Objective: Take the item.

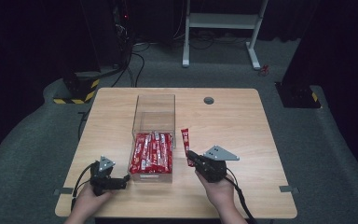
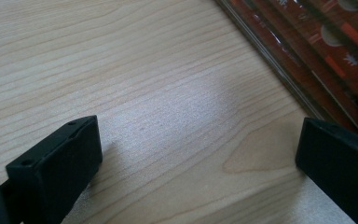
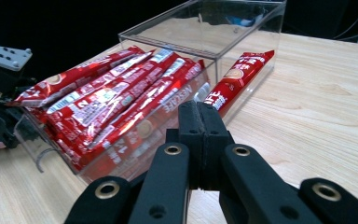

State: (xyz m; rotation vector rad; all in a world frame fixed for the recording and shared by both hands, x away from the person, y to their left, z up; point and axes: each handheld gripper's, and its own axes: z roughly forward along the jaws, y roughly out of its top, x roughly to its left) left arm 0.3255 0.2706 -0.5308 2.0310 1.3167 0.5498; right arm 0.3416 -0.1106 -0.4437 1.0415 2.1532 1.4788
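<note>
A clear plastic box (image 1: 154, 114) stands mid-table, its near half packed with several red sachets (image 1: 151, 151). One loose red sachet (image 1: 185, 137) lies on the table just right of the box. My right gripper (image 1: 190, 155) sits at this sachet's near end, jaws pressed shut with nothing seen between them. In the right gripper view the shut gripper (image 3: 201, 109) points at the loose sachet (image 3: 240, 72) beside the box (image 3: 242, 28). My left gripper (image 1: 123, 179) rests near the box's front left corner. It stands open (image 2: 198, 140) over bare wood, the sachets (image 2: 335, 51) at upper right.
The wooden table (image 1: 233, 130) has a round cable hole (image 1: 209, 100) at the back. Beyond it on the grey floor stand a white desk frame (image 1: 221, 21) and a black-yellow striped base (image 1: 77, 88). The other hand's gripper (image 3: 0, 79) shows left of the box.
</note>
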